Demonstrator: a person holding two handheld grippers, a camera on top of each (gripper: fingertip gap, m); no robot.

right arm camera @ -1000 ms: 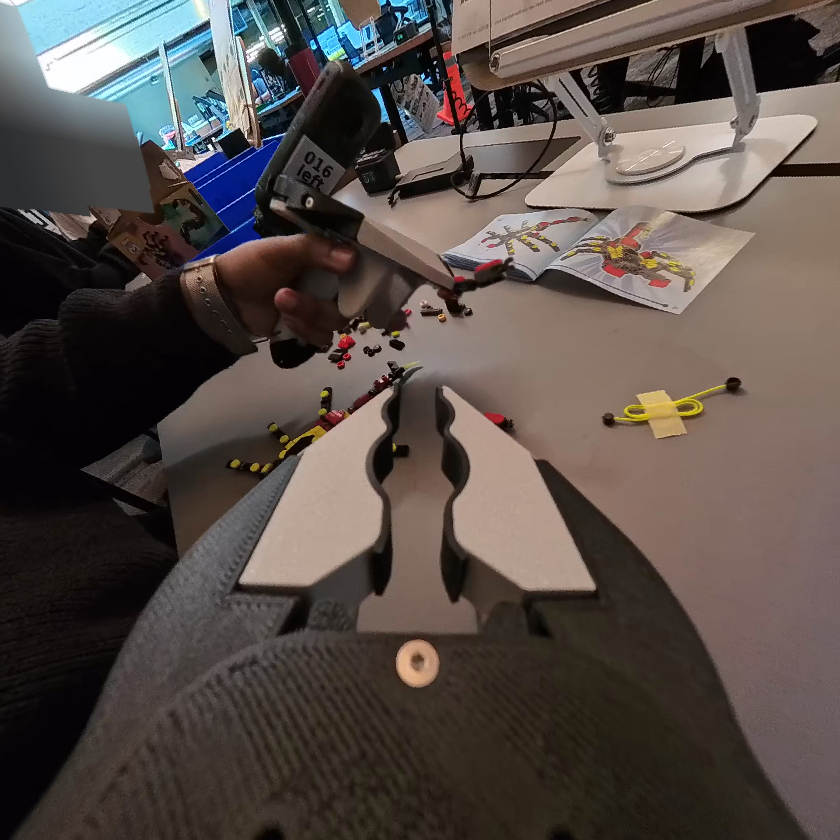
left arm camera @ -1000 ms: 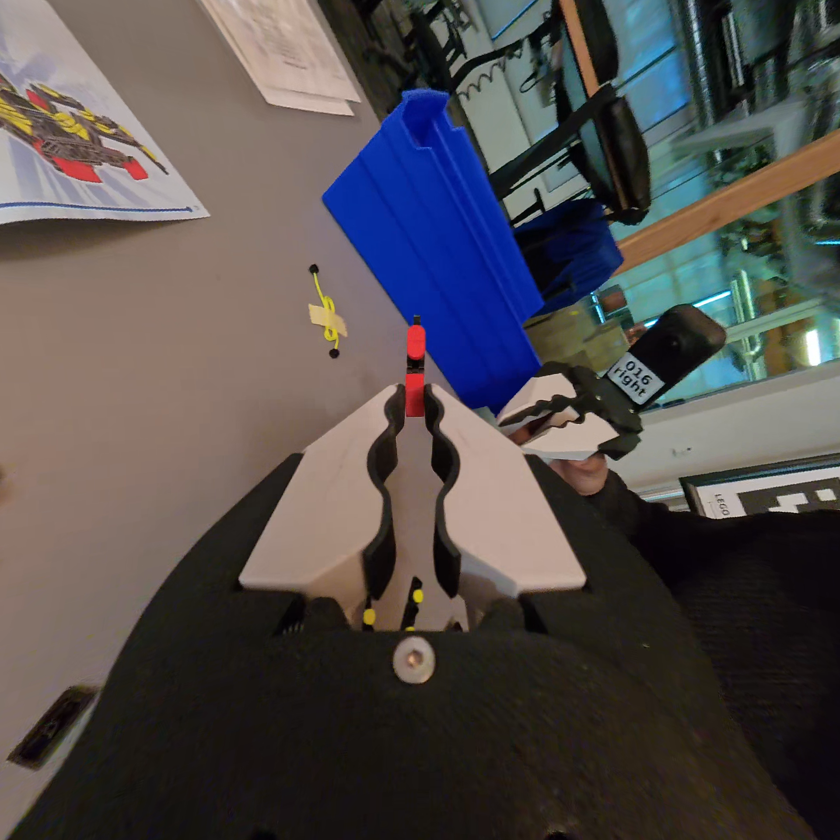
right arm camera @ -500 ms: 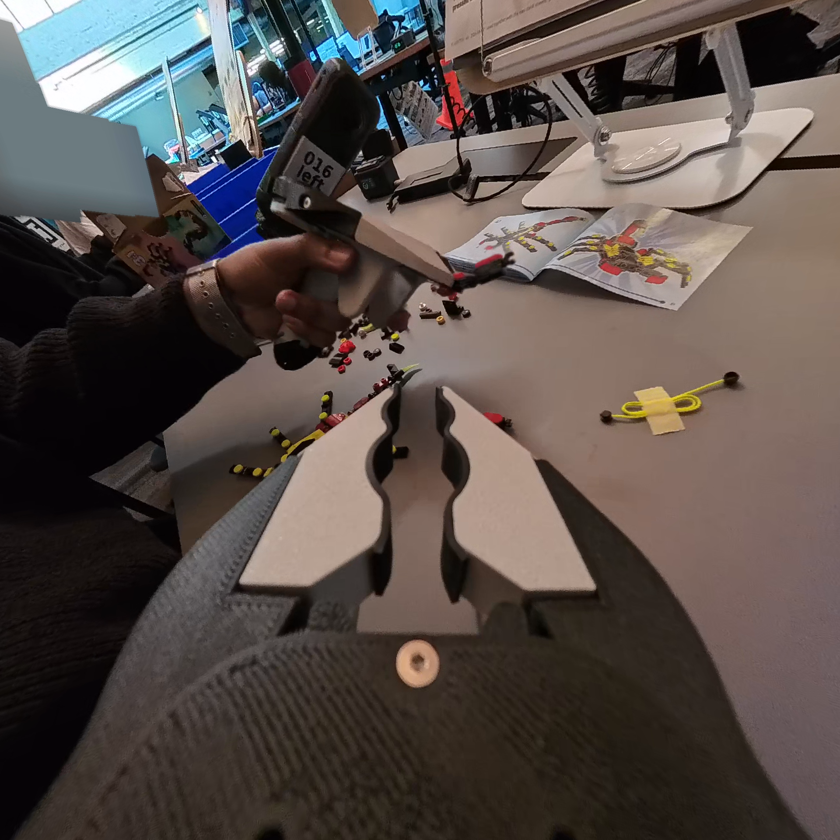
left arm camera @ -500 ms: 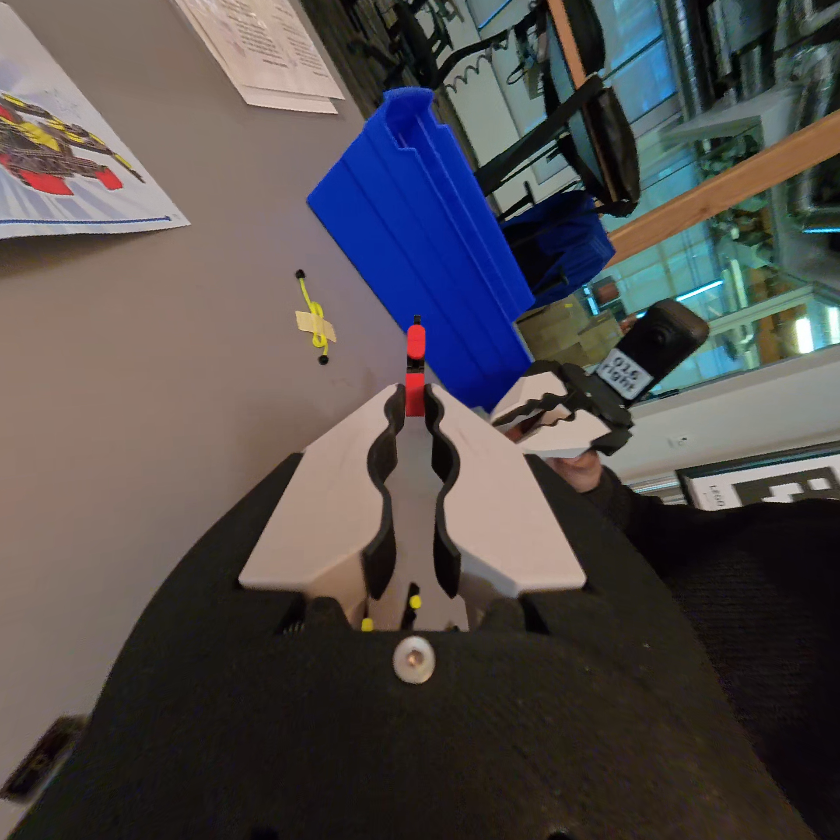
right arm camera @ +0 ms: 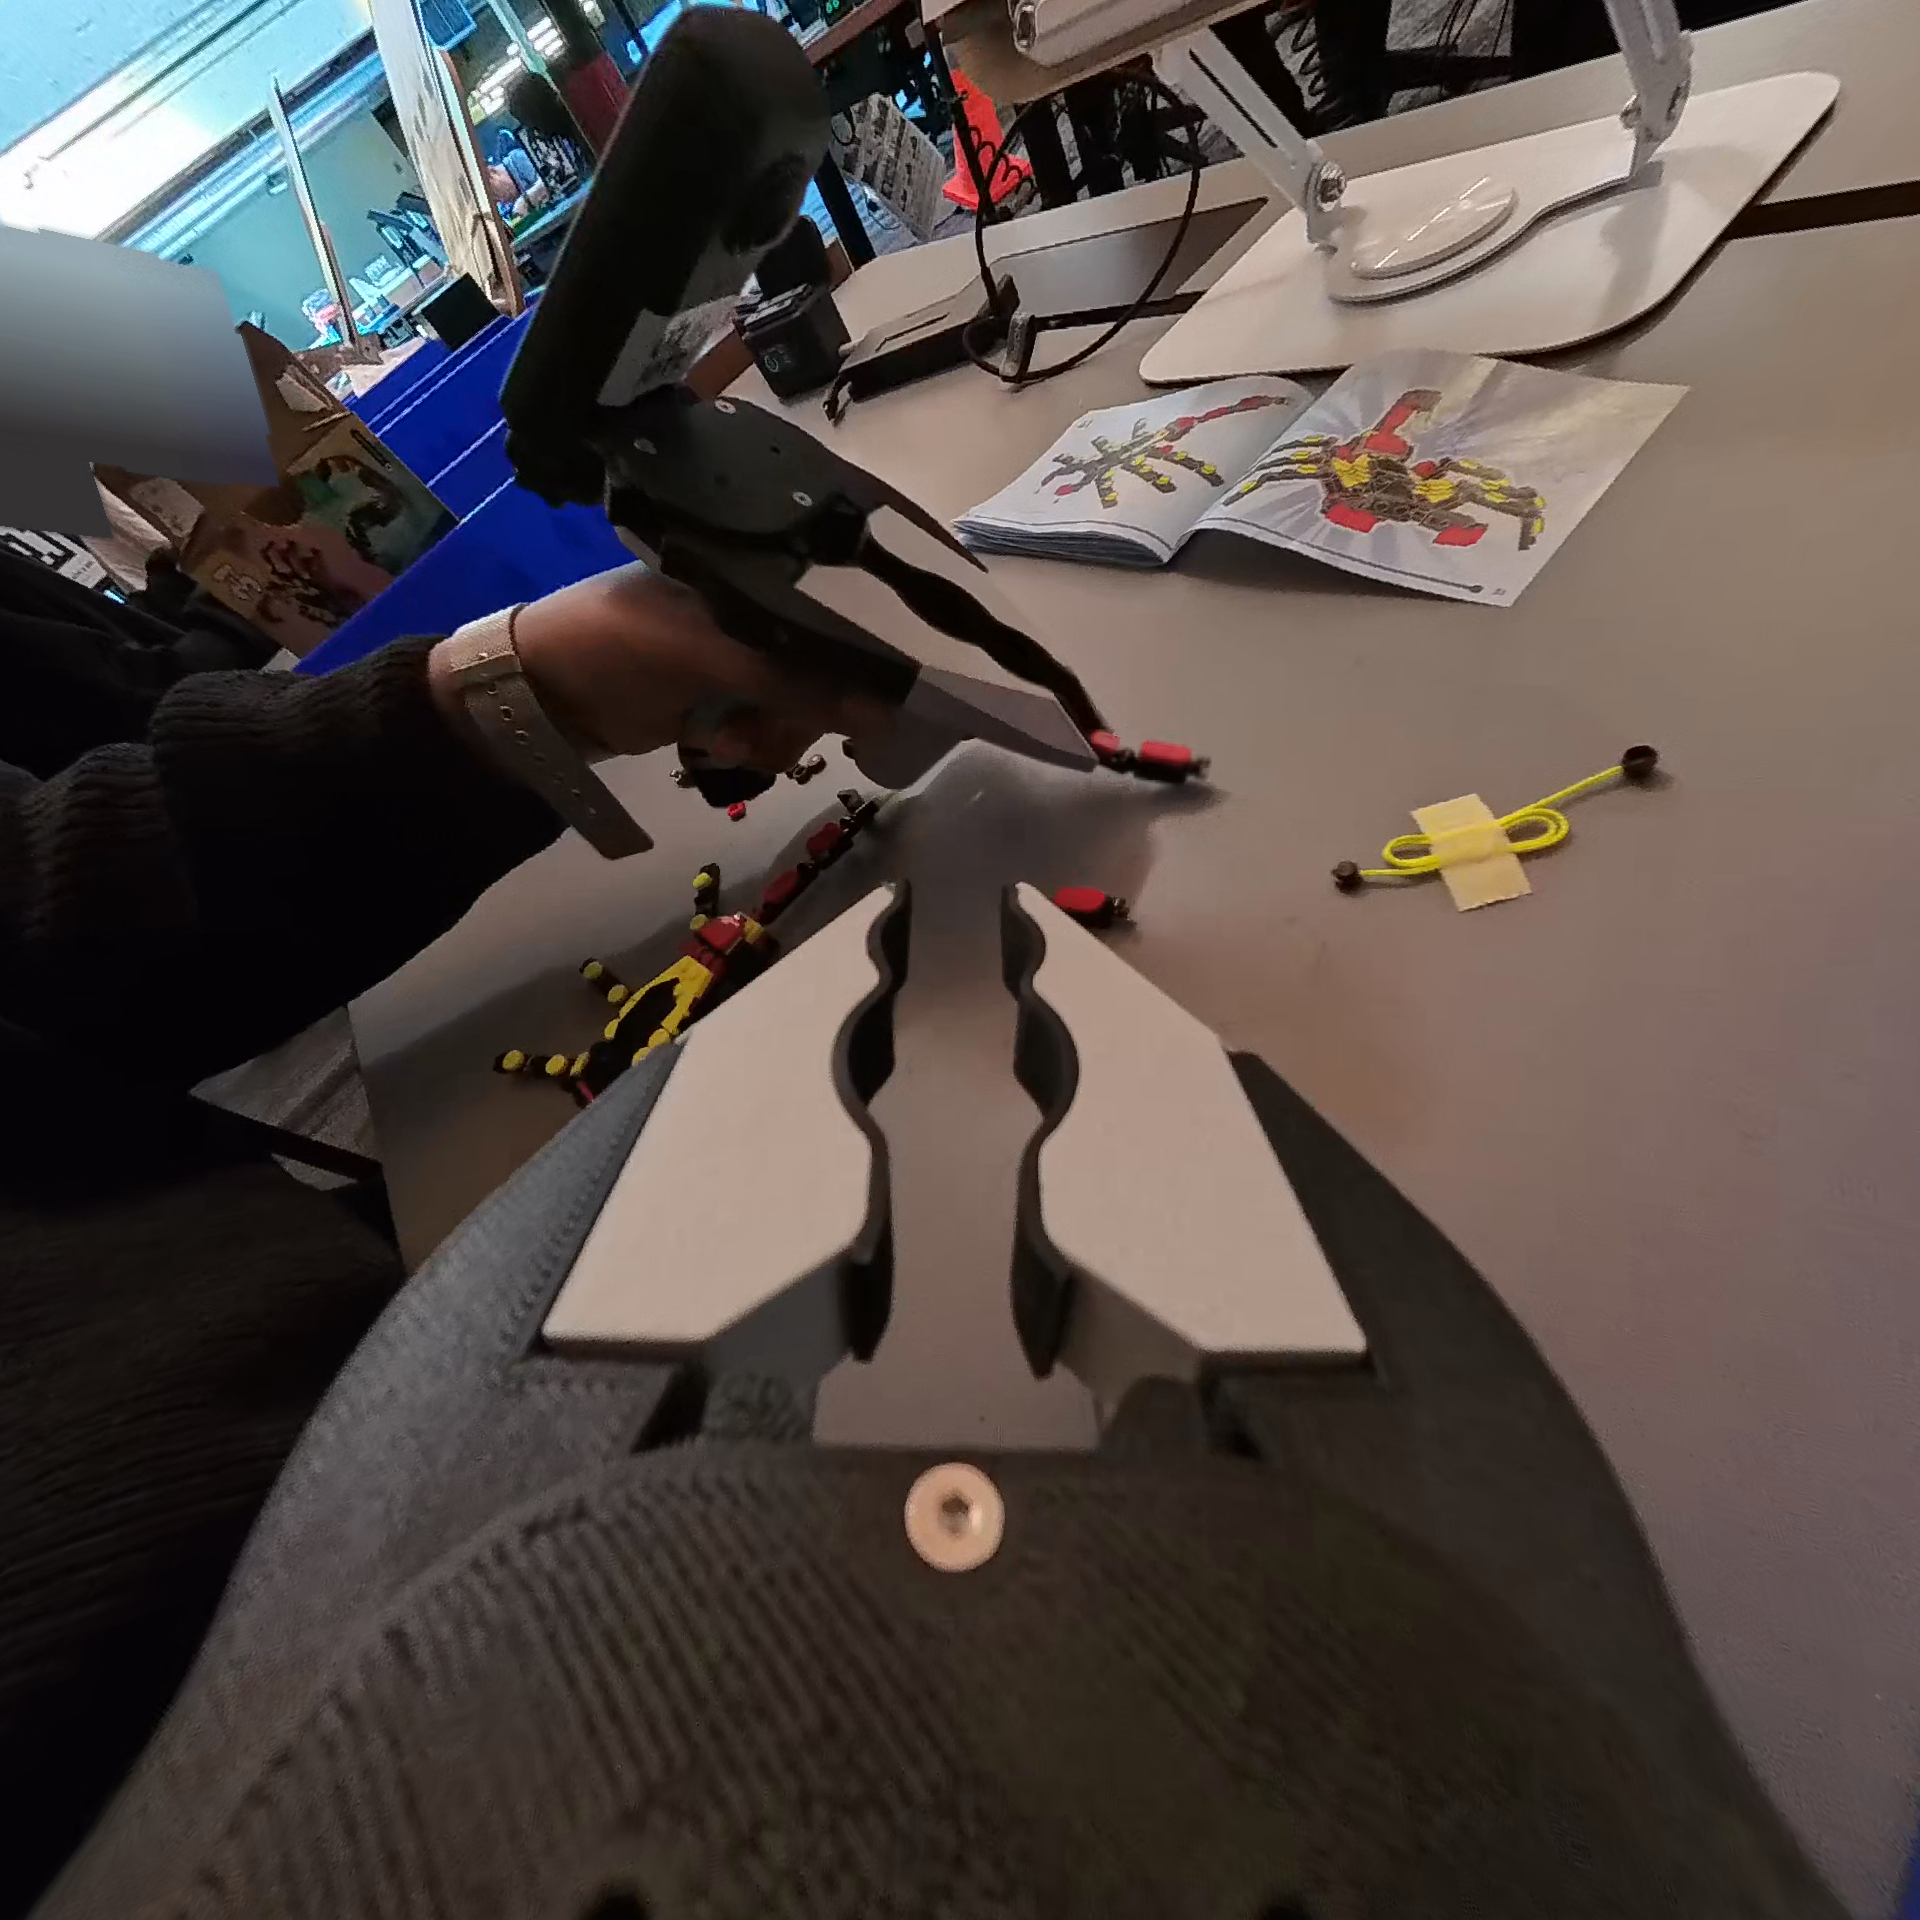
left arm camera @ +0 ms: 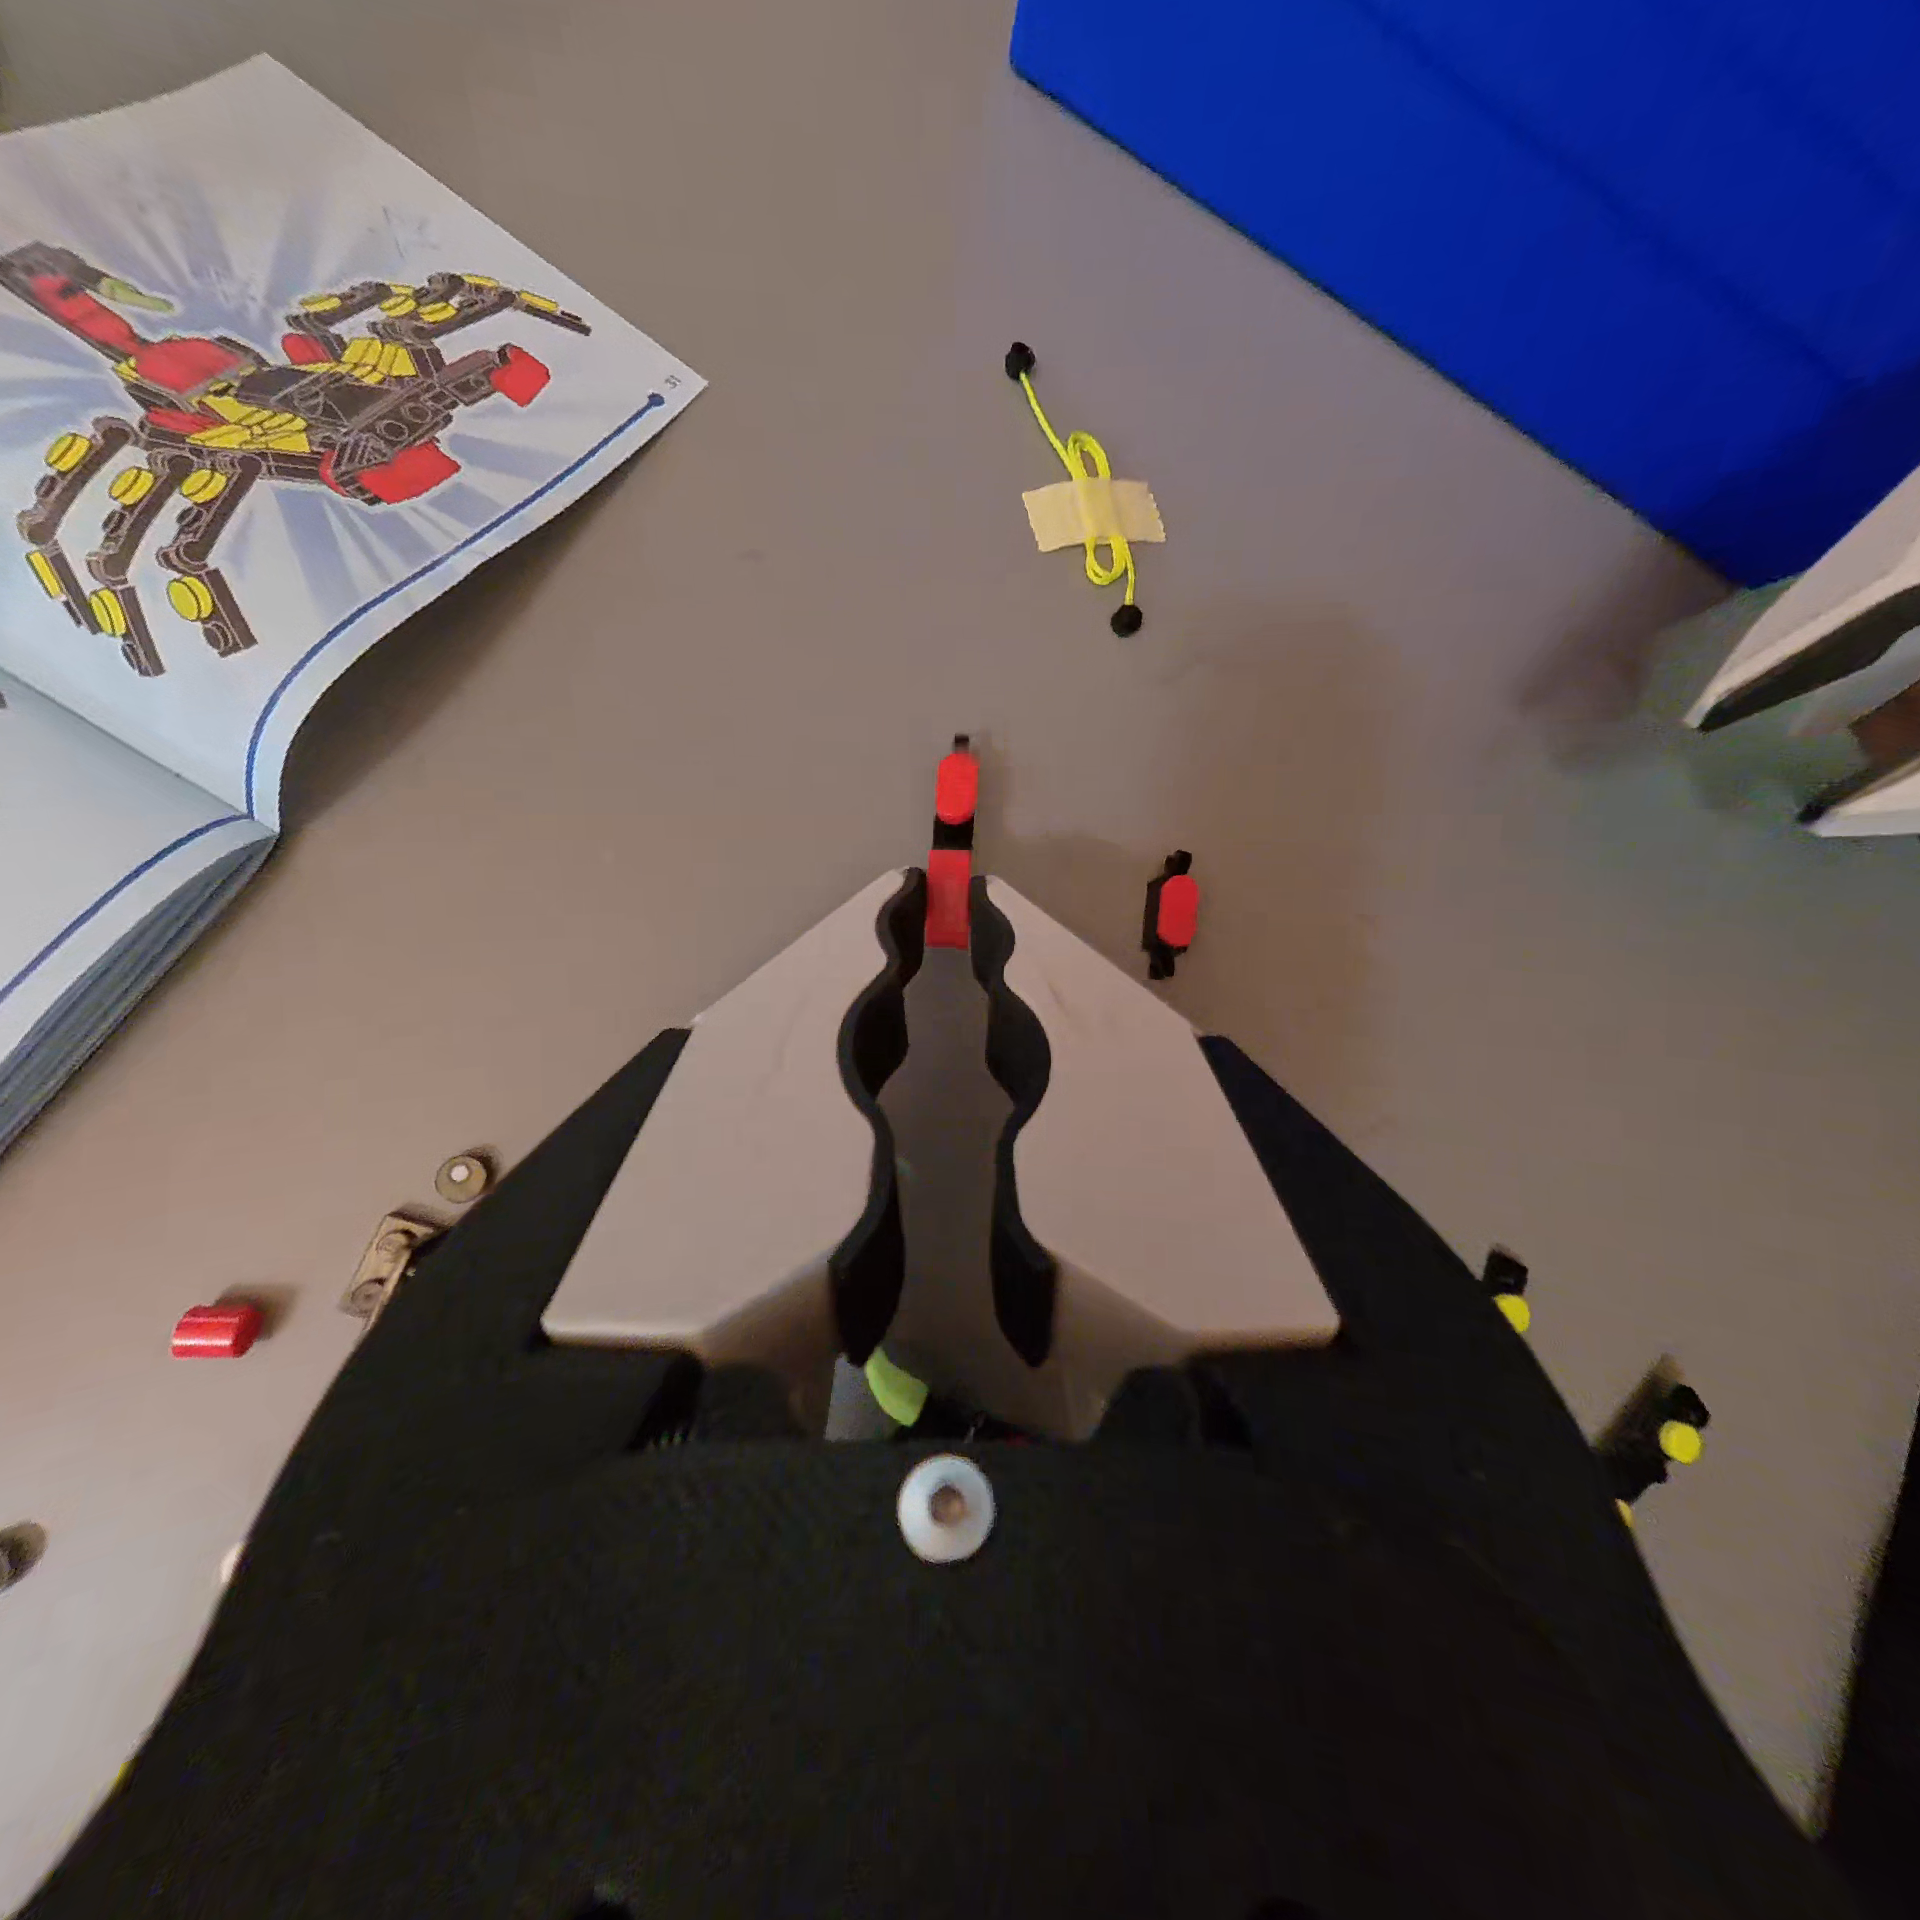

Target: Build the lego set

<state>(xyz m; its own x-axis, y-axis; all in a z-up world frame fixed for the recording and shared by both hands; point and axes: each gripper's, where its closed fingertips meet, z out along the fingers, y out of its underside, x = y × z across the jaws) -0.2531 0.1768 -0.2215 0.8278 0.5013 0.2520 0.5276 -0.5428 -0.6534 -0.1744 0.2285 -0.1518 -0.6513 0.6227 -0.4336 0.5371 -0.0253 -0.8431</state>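
Lego leg piece (left arm camera: 951, 831), red and black, is sticking out of my left gripper (left arm camera: 945, 914), which is pinching it just above the grey table (left arm camera: 623, 831). My right gripper (right arm camera: 954, 914) is hanging parted and empty near the half-built scorpion (right arm camera: 686, 987).

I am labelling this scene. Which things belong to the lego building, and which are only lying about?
Job: red-and-black piece in left tool; partly built model; loose claw piece; instruction booklet.
Lying about: yellow cord; blue bin; monitor stand.
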